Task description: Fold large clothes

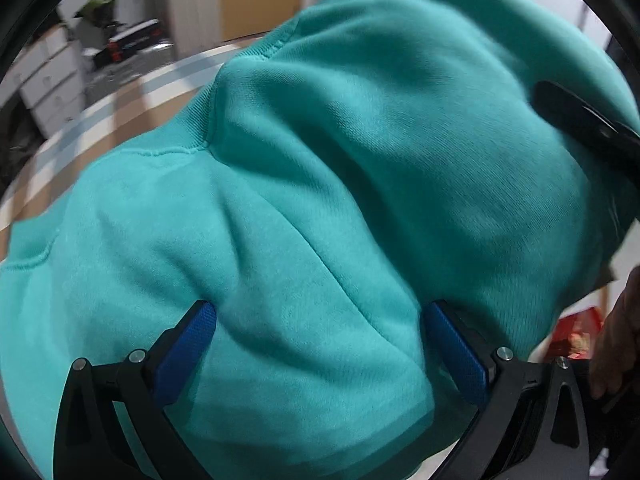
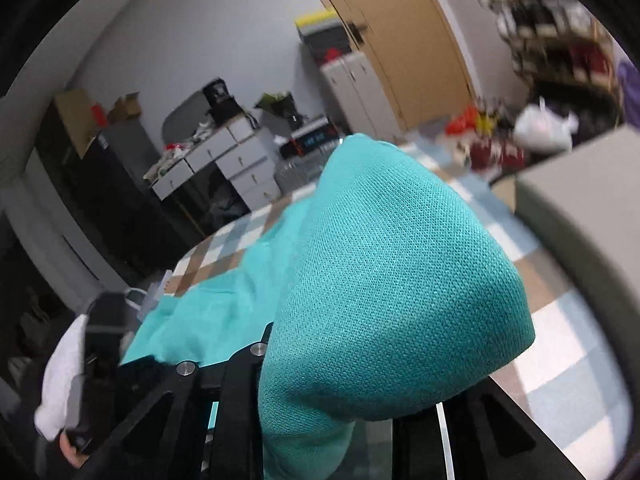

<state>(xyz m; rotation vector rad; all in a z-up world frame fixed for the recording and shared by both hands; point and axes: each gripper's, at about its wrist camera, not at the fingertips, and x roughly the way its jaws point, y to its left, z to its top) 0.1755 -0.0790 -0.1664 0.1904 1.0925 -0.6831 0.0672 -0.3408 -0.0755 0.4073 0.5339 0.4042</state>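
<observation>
A teal sweatshirt [image 1: 340, 200] lies bunched on a checked tablecloth [image 1: 132, 96] and fills the left wrist view. My left gripper [image 1: 320, 320] hovers over it, its blue pads [image 1: 188, 344] wide apart and a hump of cloth bulging between them. A black finger of the right gripper [image 1: 580, 120] presses into the sweatshirt's far right side. In the right wrist view, my right gripper [image 2: 332, 364] is shut on a lifted fold of the sweatshirt [image 2: 400, 272], which drapes over and hides the fingertips. The rest of the garment trails down to the table [image 2: 224, 256].
A hand [image 1: 620, 340] grips the left tool at the right edge. A white sleeve [image 2: 64, 376] shows at lower left. A grey box [image 2: 580, 208] stands close on the right. White drawers [image 2: 240, 160], a wooden door [image 2: 400, 40] and cluttered shelves [image 2: 560, 40] lie beyond the table.
</observation>
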